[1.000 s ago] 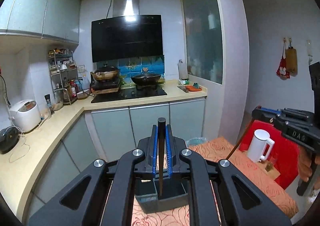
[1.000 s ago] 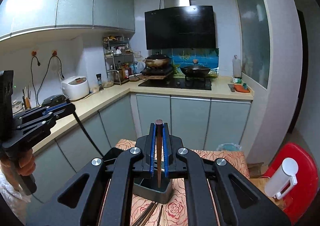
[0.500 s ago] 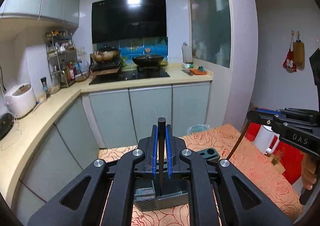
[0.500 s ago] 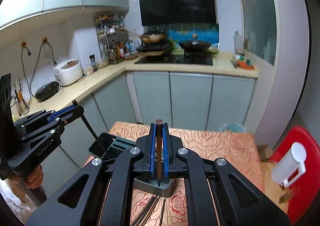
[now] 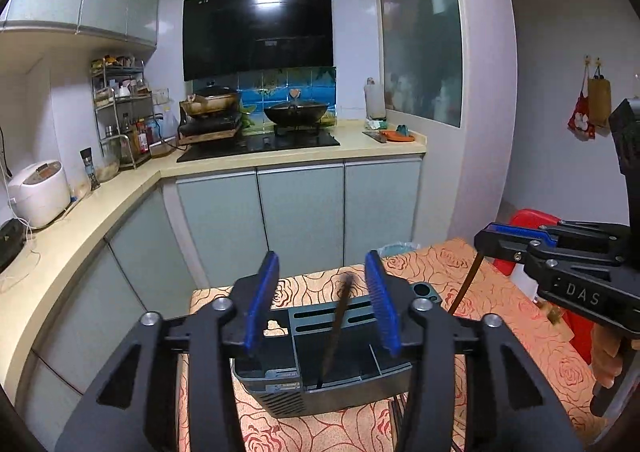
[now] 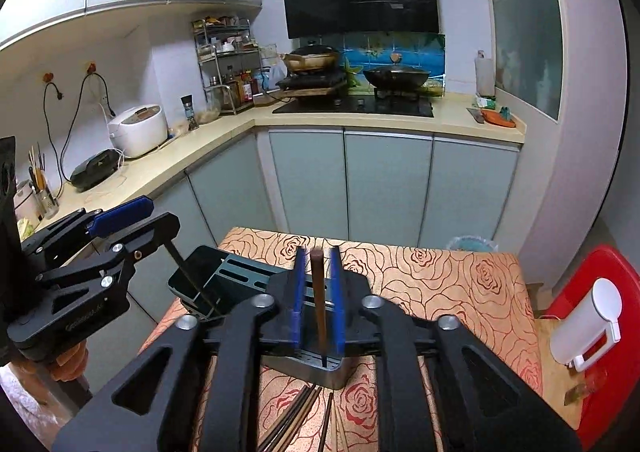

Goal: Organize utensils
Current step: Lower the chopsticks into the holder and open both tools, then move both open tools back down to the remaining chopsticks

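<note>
"DAS" reads on the right gripper (image 5: 486, 242) at frame right; both it and the left gripper (image 5: 322, 302) are spreading, dark wooden chopsticks (image 5: 336, 326) loose between blue pads above the grey plastic utensil holder (image 5: 280, 396).

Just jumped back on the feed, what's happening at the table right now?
A person is dropping chopsticks into the grey utensil holder. The left gripper is opening, its dark chopstick tilting free inside the holder. The right gripper is also opening around a brown chopstick standing in the holder. More chopsticks lie on the tablecloth.
</note>
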Motion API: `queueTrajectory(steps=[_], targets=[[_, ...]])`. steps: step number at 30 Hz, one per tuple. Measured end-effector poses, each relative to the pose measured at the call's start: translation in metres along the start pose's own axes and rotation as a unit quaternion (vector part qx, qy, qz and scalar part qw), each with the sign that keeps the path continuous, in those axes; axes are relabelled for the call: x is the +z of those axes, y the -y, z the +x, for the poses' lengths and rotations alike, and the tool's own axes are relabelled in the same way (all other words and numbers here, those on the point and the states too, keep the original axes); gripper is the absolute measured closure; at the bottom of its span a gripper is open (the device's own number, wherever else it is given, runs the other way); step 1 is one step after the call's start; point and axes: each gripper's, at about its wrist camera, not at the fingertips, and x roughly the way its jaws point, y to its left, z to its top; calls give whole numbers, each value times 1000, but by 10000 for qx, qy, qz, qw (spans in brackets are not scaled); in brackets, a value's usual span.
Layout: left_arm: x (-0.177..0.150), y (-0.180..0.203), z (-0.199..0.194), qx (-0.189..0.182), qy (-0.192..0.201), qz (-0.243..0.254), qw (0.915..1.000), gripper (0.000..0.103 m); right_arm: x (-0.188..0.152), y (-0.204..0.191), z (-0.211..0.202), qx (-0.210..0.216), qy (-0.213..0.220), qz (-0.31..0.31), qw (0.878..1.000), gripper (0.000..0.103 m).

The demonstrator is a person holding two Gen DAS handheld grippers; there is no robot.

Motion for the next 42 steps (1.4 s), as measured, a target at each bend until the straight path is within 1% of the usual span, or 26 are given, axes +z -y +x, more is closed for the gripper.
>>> queueTrajectory(steps=[2,5,7,10,16,18,20,24,27,30,32,42], targets=[[0,1,-3,28,40,7,10000,51,0,3,-5,-38,86,65,9999,67],[0,3,-7,53,77,12,10000,44,0,5,-10,-28,137,77,9999,67],[0,3,-12,90,135,16,9999,38,1,6,-15,-57,190,69,9998,65],[-1,4,-19,118,198,28,9997,33,1,7,-23,-95,274,50,9996,63],[-9,3,-32,155,220,37,9996,29,-5,12,-45,-89,466,56,9989,59],[-16,1,-37,145,218,-12,9997,28,-11,14,-54,-101,555,71,9984,55],[-21,-1,-42,126,211,-75,9997,28,-17,15,-62,-110,633,84,9979,54],[-41,-6,-56,104,195,-182,9996,27,-37,15,-82,-153,795,-9,9967,54],[-58,-9,-64,93,129,-233,9996,27,-52,15,-91,-181,839,-56,9963,54],[-78,-8,-71,108,68,-218,9997,27,-75,14,-99,-229,838,-113,9962,54],[-88,-9,-74,124,26,-212,9997,27,-88,14,-100,-247,792,-140,9965,54],[-172,-7,-88,127,-434,-167,9988,26,-176,15,-97,-435,333,-230,9982,54]])
